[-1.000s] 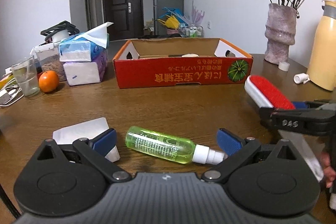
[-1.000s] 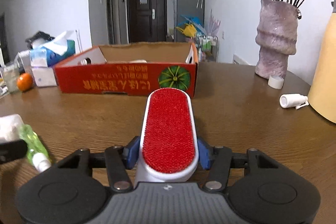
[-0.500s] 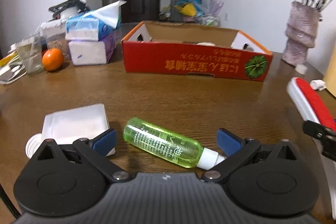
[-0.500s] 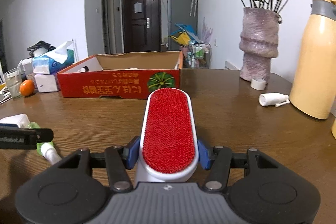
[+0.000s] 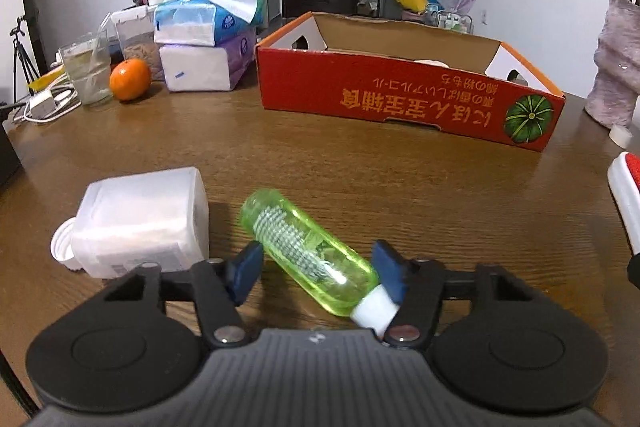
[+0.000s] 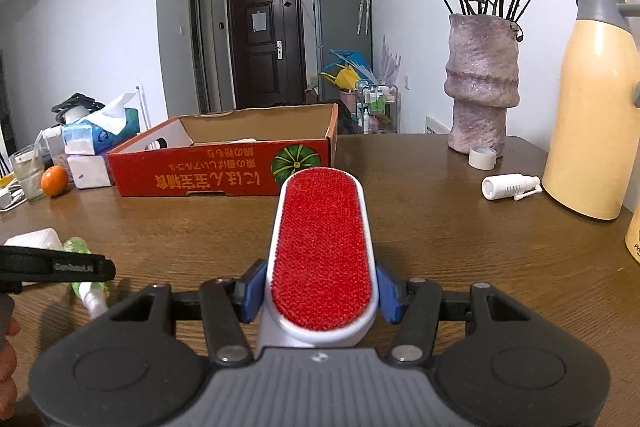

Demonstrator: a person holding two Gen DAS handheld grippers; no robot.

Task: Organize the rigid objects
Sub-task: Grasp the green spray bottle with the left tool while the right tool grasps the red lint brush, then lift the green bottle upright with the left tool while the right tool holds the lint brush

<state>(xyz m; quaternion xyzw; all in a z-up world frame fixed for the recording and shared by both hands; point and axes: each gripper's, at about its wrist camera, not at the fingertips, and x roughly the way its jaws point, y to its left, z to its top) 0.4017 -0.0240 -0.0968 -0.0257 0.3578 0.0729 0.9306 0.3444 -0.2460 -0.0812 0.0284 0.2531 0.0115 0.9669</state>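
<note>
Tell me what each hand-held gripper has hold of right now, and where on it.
Right hand-held gripper: shut on the red lint brush, near its handle end. Left hand-held gripper: jaws just closing around the green spray bottle near its white cap; firm grip unclear.

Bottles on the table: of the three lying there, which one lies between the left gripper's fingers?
The green spray bottle, lying slantwise between the left gripper pads. The square white bottle lies beside it, outside them; the small white spray bottle lies near the yellow jug.

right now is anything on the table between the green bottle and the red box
Nothing visible. The green bottle lies between the left gripper's jaws, which have just been closing around it, and bare table runs from there to the red box. The white container sits off to the bottle's left, outside that path.
</note>
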